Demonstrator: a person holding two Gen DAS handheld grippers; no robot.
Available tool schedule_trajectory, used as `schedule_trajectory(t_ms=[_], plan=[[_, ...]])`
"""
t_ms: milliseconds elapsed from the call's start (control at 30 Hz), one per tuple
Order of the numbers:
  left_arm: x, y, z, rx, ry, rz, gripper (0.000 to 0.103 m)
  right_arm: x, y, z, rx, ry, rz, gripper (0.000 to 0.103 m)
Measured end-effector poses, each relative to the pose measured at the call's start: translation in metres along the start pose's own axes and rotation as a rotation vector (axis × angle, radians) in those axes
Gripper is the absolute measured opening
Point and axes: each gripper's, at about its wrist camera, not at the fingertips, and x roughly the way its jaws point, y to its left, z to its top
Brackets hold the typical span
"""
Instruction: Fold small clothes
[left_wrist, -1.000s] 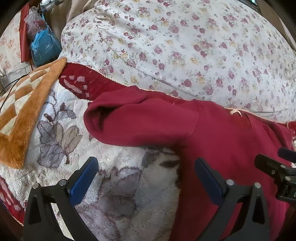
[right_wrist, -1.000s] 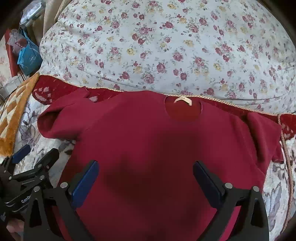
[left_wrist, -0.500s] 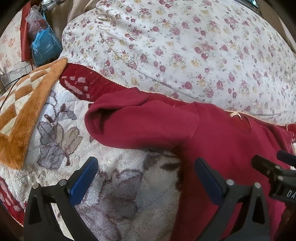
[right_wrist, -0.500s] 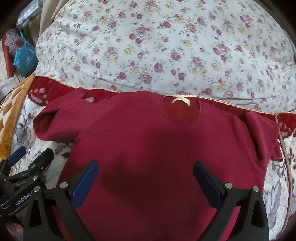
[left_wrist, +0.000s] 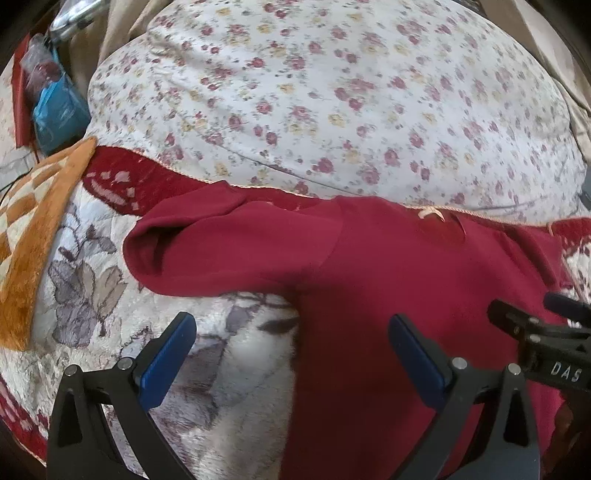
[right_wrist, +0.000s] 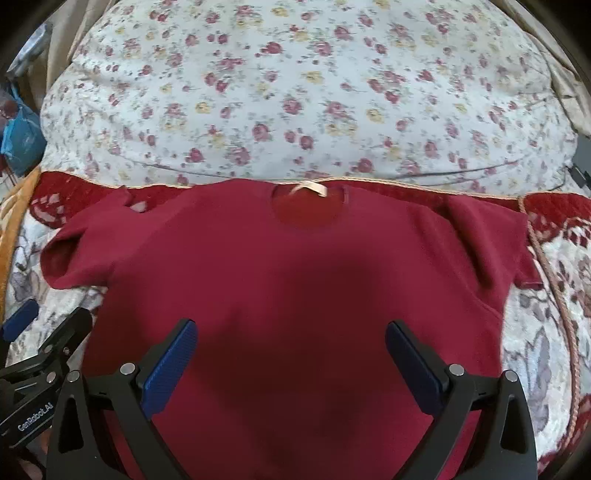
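Observation:
A dark red short-sleeved shirt (right_wrist: 295, 295) lies flat on the bed, neck label (right_wrist: 308, 189) at the far edge. Its left sleeve (left_wrist: 221, 251) spreads out to the left, its right sleeve (right_wrist: 491, 243) to the right. My left gripper (left_wrist: 291, 354) is open and empty, low over the shirt's left side edge and the blanket. My right gripper (right_wrist: 291, 358) is open and empty over the shirt's lower middle. The right gripper shows in the left wrist view (left_wrist: 535, 328); the left one shows in the right wrist view (right_wrist: 40, 332).
A big floral quilt (right_wrist: 295, 92) bulges behind the shirt. The grey-and-red flowered blanket (left_wrist: 92, 288) lies under it. An orange checked plush cloth (left_wrist: 33, 229) lies at left, with a blue bag (left_wrist: 55, 110) beyond. A cord (right_wrist: 554, 295) runs along the blanket at right.
Both grippers have shifted slightly; the shirt sits a little lower and further right in the left view and lower in the right view. Both stay open and the shirt lies unmoved.

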Motion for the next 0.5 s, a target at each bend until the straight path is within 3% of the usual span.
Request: schedule_trajectory(t_ms=[500], plan=[[0.006,-0.001,-0.003,0.005,0.013,0.022,0.103,0.004,-0.013,-0.009,0.056,0.026,-0.002,0.103]])
